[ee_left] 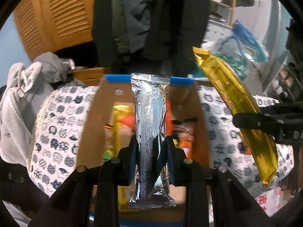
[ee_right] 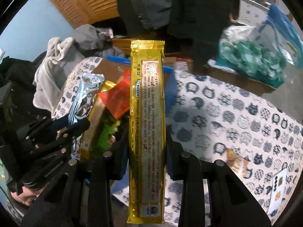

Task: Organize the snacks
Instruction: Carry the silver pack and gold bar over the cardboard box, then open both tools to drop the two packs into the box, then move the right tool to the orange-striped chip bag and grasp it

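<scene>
My left gripper point(ee_left: 150, 147) is shut on a long silver foil snack packet point(ee_left: 150, 113) and holds it upright over an open cardboard box with blue tape on its rim point(ee_left: 117, 78). Orange, yellow and green snack packs point(ee_left: 121, 121) lie in the box. My right gripper point(ee_right: 146, 141) is shut on a long gold snack packet point(ee_right: 146, 113), held upright just right of the box. The gold packet point(ee_left: 233, 94) and right gripper point(ee_left: 265, 123) show at the right of the left wrist view. The silver packet point(ee_right: 85, 92) and left gripper point(ee_right: 62, 130) show at the left of the right wrist view.
The box stands on a cloth with a cat-face print point(ee_right: 236, 113). Grey clothing point(ee_left: 22, 87) is piled at the left. A bag of green and blue stuff point(ee_right: 251, 56) sits on a cardboard box at the back right. Small snack packets point(ee_right: 236, 162) lie on the cloth at the right.
</scene>
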